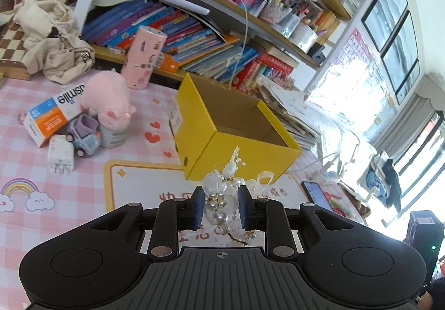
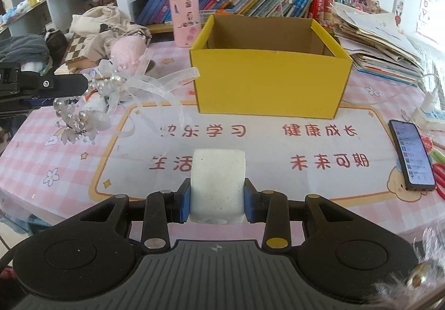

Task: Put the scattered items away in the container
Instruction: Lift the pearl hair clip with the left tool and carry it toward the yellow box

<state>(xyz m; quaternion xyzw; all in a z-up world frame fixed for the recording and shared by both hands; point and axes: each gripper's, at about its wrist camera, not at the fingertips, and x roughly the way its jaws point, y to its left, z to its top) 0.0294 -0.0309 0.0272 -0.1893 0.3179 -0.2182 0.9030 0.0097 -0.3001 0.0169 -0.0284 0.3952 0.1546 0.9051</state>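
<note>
An open yellow cardboard box (image 1: 236, 126) (image 2: 269, 81) stands on the pink checked tablecloth, empty as far as I can see. My left gripper (image 1: 221, 205) is shut on a pearl-and-shell hair ornament (image 1: 222, 198) with white ribbons, held in the air short of the box. In the right wrist view that ornament (image 2: 111, 87) hangs at the left from the left gripper's black finger (image 2: 61, 86). My right gripper (image 2: 217, 198) is shut on a white cylindrical roll (image 2: 218, 184), held above the mat in front of the box.
Left of the box lie a pink plush pig (image 1: 108, 101), a toy car (image 1: 83, 137), a white charger (image 1: 59, 154), an orange-and-blue carton (image 1: 48, 118) and a pink canister (image 1: 143, 58). A phone (image 2: 411, 154) and red scissors (image 2: 439, 173) lie at the right. Bookshelves stand behind.
</note>
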